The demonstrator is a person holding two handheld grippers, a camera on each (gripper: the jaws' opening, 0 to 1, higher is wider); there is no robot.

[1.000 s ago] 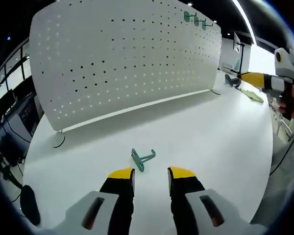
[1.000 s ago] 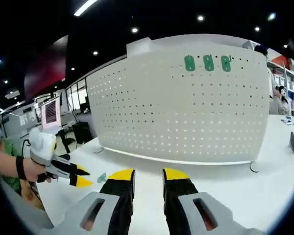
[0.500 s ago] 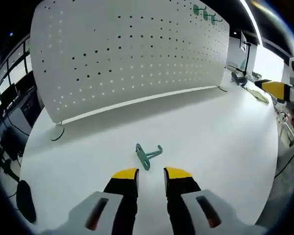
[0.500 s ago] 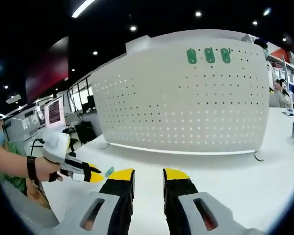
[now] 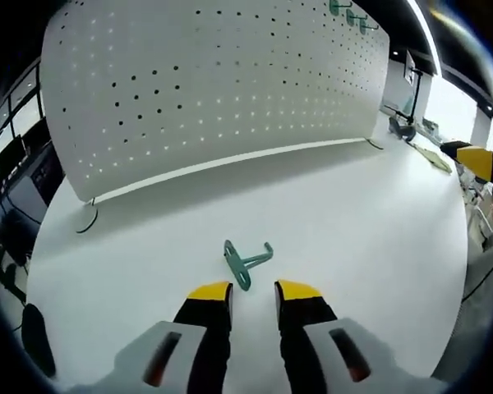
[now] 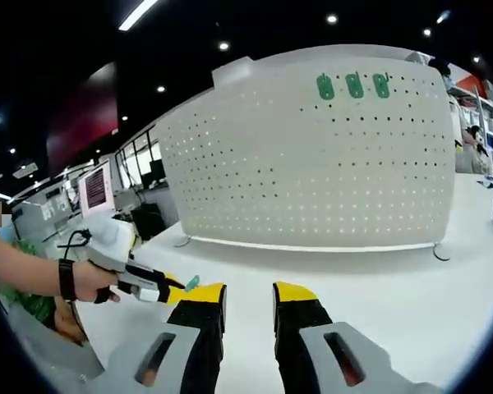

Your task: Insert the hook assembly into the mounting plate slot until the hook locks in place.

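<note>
Table (image 5: 353, 222): white, bare across the middle, from centre to 3 o'clock in the left gripper view.
Ceiling lights (image 6: 335, 18): small round spots plus one long strip (image 6: 138, 13) at 11 o'clock, right gripper view.
Monitor (image 6: 94, 190): at 9 o'clock, beyond the table edge, screen lit.
Windows (image 6: 140, 171): dark panes just right of the monitor.
Flat greenish item (image 5: 431, 158): on the table at 2 o'clock, too small to identify.

A white table (image 5: 337, 222) carries everything. A green hook (image 5: 245, 262) lies flat on it just ahead of the left jaws, slightly toward the left one. Beyond the hook a white pegboard (image 5: 205, 90) stands upright on thin wire feet across the table's far side, well ahead of both pairs of jaws.
</note>
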